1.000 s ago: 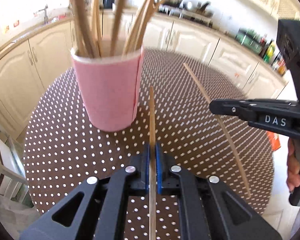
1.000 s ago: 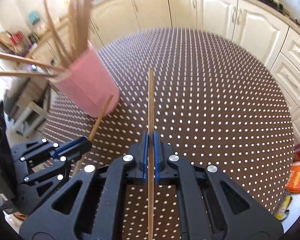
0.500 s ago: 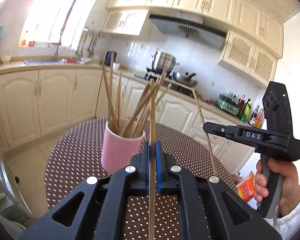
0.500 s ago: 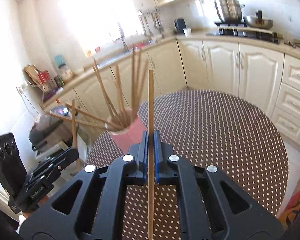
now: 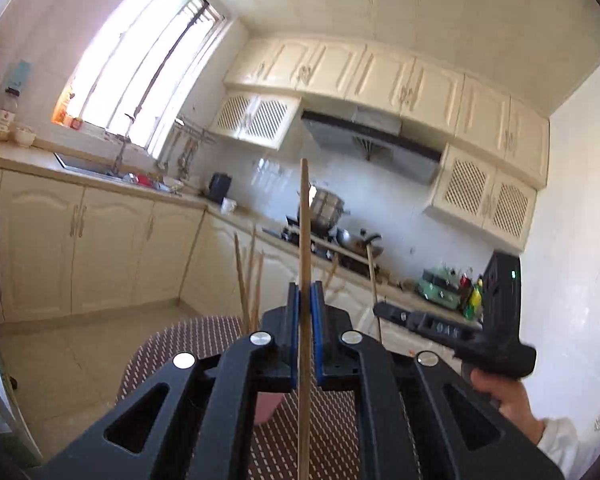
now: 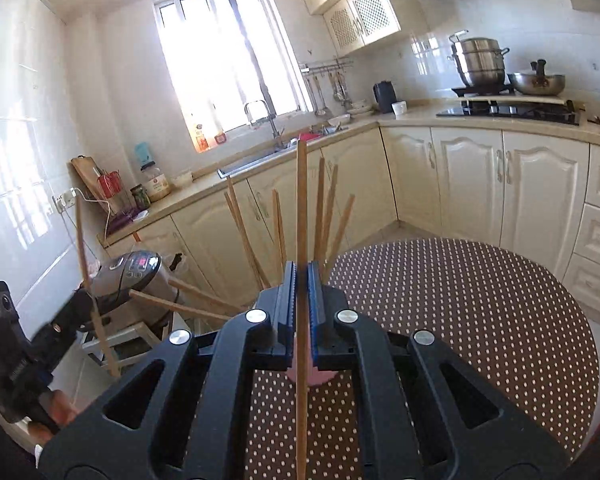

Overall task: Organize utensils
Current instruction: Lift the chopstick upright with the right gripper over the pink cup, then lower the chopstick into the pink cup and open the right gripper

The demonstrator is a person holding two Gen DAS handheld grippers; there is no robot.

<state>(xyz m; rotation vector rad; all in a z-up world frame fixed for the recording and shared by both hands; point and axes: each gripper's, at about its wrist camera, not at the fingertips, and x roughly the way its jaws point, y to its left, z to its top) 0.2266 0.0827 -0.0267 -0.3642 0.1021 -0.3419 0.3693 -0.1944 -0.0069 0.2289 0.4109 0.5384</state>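
Note:
My left gripper (image 5: 305,300) is shut on a wooden chopstick (image 5: 304,232) that points up and away from me. My right gripper (image 6: 301,280) is shut on another wooden chopstick (image 6: 301,208), also pointing up. The pink cup (image 6: 304,378) stands on the dotted table, mostly hidden behind my right gripper; several chopsticks (image 6: 326,216) stick out of it. In the left wrist view a sliver of the cup (image 5: 266,408) shows under the jaws. The right gripper (image 5: 384,310) shows at the right there, and the left gripper (image 6: 82,300) at the far left in the right wrist view.
The round brown table with white dots (image 6: 480,320) lies below both grippers. Kitchen cabinets (image 6: 480,184), a sink (image 6: 260,156) and a stove with pots (image 6: 484,64) ring the room. A rice cooker (image 6: 136,276) sits on a stool at the left.
Both grippers have lifted and tilted upward from the table with their chopsticks held. The views swung from the tabletop to the kitchen walls. The cup has dropped behind the jaws.

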